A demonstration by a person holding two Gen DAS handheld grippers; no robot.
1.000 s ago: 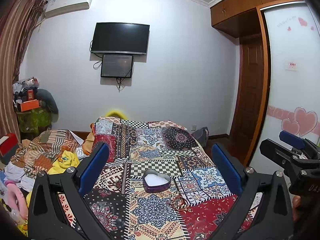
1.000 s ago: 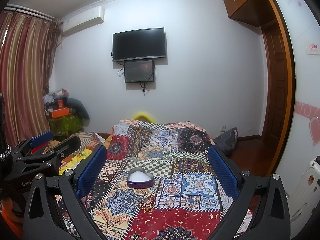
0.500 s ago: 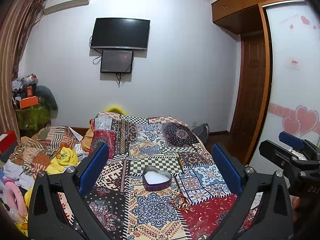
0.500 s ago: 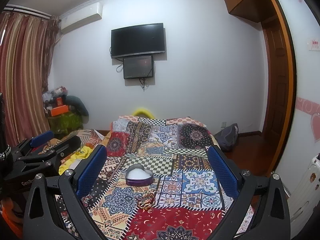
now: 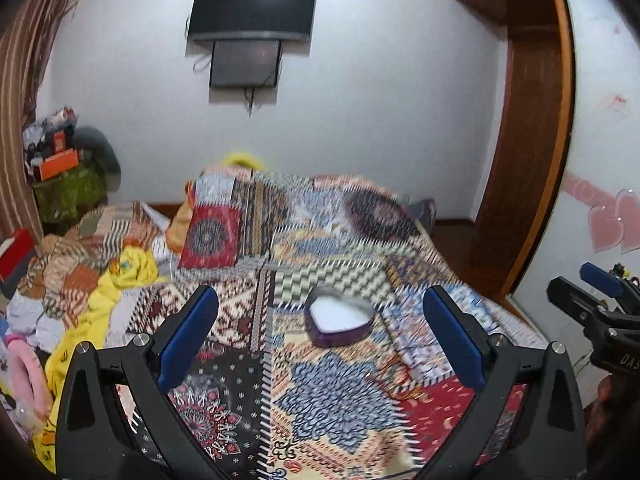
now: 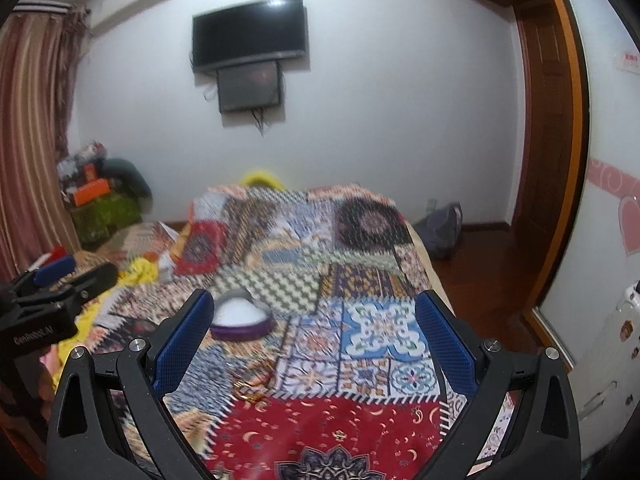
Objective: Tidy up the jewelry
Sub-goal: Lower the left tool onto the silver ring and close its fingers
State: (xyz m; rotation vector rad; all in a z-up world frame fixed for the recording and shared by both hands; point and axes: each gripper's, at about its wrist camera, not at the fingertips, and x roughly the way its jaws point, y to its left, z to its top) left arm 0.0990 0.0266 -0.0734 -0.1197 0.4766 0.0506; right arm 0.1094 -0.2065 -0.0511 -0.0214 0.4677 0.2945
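The left gripper (image 5: 320,344) hung above the quilt (image 5: 328,392), its jaws spread wide with nothing between them. The right gripper (image 6: 312,344) hung over the same quilt, its jaws likewise spread wide and empty. Both views were smeared by motion blur, so fine detail on the fabric was hard to read.

The box (image 5: 339,320), heart-shaped with purple walls and a white lining, sat open on the quilt. In the left wrist view it lay between the 2 blue pads (image 5: 188,336), nearer the far side. In the right wrist view the box (image 6: 240,318) sat just beyond the left-hand pad (image 6: 184,340), partly hidden by it.

The jewelry (image 6: 252,384), a small tangle of gold and reddish rings or bangles, lay on the quilt on the near side of the box, apart from it. In the left wrist view the jewelry (image 5: 396,376) showed only as a blurred loop near the box, toward the right-hand pad; how many pieces it held could not be told.

From the left wrist view the right gripper (image 5: 596,304) appeared at the right edge, well to the right of the box. From the right wrist view the left gripper (image 6: 60,284) appeared at the left edge, well to the left of the box.

Beyond the box, a TV (image 6: 250,32) hung on the wall with a smaller screen (image 6: 250,86) just below it.
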